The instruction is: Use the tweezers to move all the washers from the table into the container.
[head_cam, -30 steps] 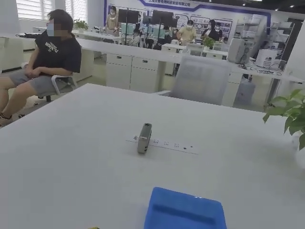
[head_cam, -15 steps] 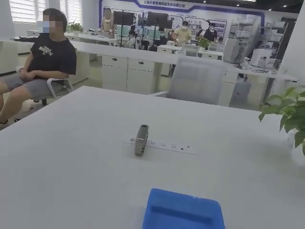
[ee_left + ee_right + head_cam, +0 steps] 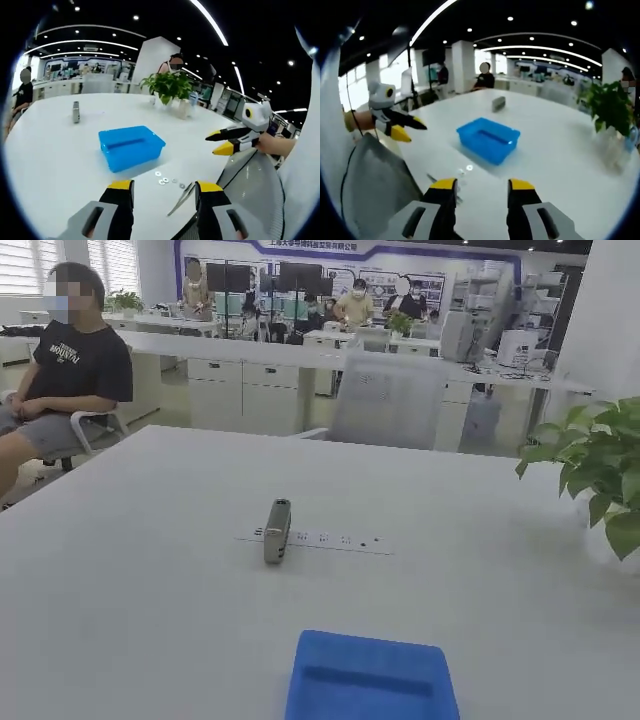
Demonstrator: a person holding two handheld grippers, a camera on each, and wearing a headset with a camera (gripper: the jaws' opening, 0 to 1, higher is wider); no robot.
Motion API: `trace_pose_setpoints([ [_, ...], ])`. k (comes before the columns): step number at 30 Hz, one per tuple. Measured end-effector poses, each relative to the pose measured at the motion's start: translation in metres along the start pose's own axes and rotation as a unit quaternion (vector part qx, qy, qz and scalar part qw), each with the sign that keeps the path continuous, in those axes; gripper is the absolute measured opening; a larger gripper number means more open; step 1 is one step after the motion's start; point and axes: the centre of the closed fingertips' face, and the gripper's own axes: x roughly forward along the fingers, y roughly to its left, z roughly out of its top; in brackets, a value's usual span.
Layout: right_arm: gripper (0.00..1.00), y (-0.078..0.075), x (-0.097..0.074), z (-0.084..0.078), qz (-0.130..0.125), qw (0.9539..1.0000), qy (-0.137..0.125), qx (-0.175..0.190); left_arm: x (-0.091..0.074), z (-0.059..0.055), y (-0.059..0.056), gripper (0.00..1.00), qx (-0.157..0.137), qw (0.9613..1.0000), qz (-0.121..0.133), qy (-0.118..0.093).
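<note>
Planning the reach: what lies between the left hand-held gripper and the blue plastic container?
Small metal washers and slim metal tweezers, seen in left gripper view.

Blue container [image 3: 370, 680] — white table [image 3: 130, 580] — green plant [image 3: 600, 470]
</note>
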Motion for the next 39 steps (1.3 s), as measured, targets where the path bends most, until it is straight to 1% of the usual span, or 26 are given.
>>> trace_pose_setpoints([
  [1,0.34,0.003,0.003,-0.001,0.006,0.9999,0.006,-0.014,0.002,0.001,0.000,0.45,0.003,1.0000,-0.002,0.000],
  [2,0.32,0.008,0.006,-0.002,0.014,0.9994,0.012,-0.028,0.004,0.001,-0.002,0.44,0.010,0.9999,-0.010,0.009],
  [4,0.28,0.017,0.010,-0.002,0.025,0.9991,0.012,-0.032,0.007,0.002,-0.005,0.41,0.017,0.9996,-0.017,0.013],
  [6,0.27,0.022,0.014,-0.006,0.034,0.9988,0.016,-0.032,0.009,0.002,-0.008,0.39,0.016,0.9993,-0.030,0.017],
  [7,0.27,0.024,0.014,-0.010,0.042,0.9982,0.027,-0.034,0.011,0.001,-0.011,0.37,0.013,0.9989,-0.039,0.023],
  [8,0.27,0.026,0.015,-0.011,0.044,0.9977,0.033,-0.040,0.012,0.000,-0.011,0.36,0.014,0.9988,-0.040,0.026],
  [10,0.26,0.028,0.016,-0.008,0.042,0.9977,0.028,-0.046,0.014,-0.007,-0.014,0.34,0.029,0.9973,-0.050,0.046],
  [11,0.26,0.031,0.015,-0.008,0.051,0.9972,0.031,-0.047,0.015,-0.009,-0.013,0.34,0.033,0.9970,-0.048,0.050],
  [12,0.26,0.033,0.015,-0.007,0.055,0.9969,0.030,-0.046,0.016,-0.013,-0.015,0.33,0.043,0.9955,-0.055,0.064],
  [14,0.25,0.039,0.015,-0.009,0.069,0.9959,0.034,-0.047,0.017,-0.017,-0.017,0.31,0.060,0.9938,-0.060,0.072],
  [16,0.24,0.044,0.015,-0.014,0.082,0.9940,0.047,-0.055,0.018,-0.022,-0.017,0.29,0.081,0.9919,-0.061,0.077],
  [17,0.24,0.044,0.016,-0.016,0.084,0.9935,0.052,-0.056,0.019,-0.025,-0.017,0.28,0.087,0.9905,-0.062,0.086],
  [19,0.24,0.047,0.016,-0.018,0.092,0.9931,0.057,-0.046,0.018,-0.035,-0.015,0.28,0.108,0.9859,-0.061,0.113],
  [20,0.23,0.049,0.016,-0.018,0.095,0.9927,0.058,-0.047,0.019,-0.038,-0.015,0.28,0.119,0.9838,-0.063,0.119],
  [21,0.22,0.052,0.017,-0.020,0.100,0.9915,0.064,-0.054,0.020,-0.043,-0.016,0.26,0.125,0.9809,-0.070,0.131],
  [23,0.19,0.056,0.018,-0.023,0.105,0.9893,0.074,-0.069,0.022,-0.048,-0.018,0.25,0.134,0.9780,-0.078,0.139],
  [25,0.17,0.060,0.018,-0.029,0.113,0.9857,0.089,-0.088,0.025,-0.052,-0.020,0.20,0.165,0.9705,-0.089,0.152],
  [26,0.16,0.062,0.019,-0.031,0.115,0.9842,0.095,-0.096,0.027,-0.056,-0.018,0.18,0.186,0.9647,-0.090,0.163],
  [28,0.15,0.064,0.020,-0.034,0.118,0.9823,0.103,-0.103,0.030,-0.064,-0.015,0.14,0.210,0.9549,-0.093,0.188],
  [29,0.15,0.065,0.020,-0.035,0.118,0.9819,0.105,-0.104,0.031,-0.066,-0.016,0.11,0.217,0.9518,-0.099,0.193],
  [31,0.14,0.066,0.020,-0.037,0.121,0.9804,0.110,-0.109,0.034,-0.072,-0.013,0.07,0.243,0.9404,-0.104,0.213],
  [33,0.13,0.065,0.020,-0.038,0.122,0.9800,0.112,-0.110,0.036,-0.079,-0.011,0.04,0.271,0.9270,-0.107,0.236],
  [34,0.13,0.065,0.020,-0.038,0.122,0.9801,0.113,-0.109,0.037,-0.082,-0.011,0.04,0.276,0.9236,-0.110,0.242],
  [35,0.13,0.064,0.020,-0.038,0.121,0.9802,0.113,-0.109,0.040,-0.085,-0.012,0.03,0.276,0.9216,-0.114,0.248],
  [36,0.13,0.064,0.020,-0.038,0.120,0.9803,0.113,-0.109,0.040,-0.085,-0.012,0.03,0.276,0.9210,-0.114,0.250],
  [39,0.13,0.062,0.020,-0.038,0.115,0.9814,0.111,-0.106,0.045,-0.091,-0.009,0.02,0.287,0.9131,-0.112,0.267],
])
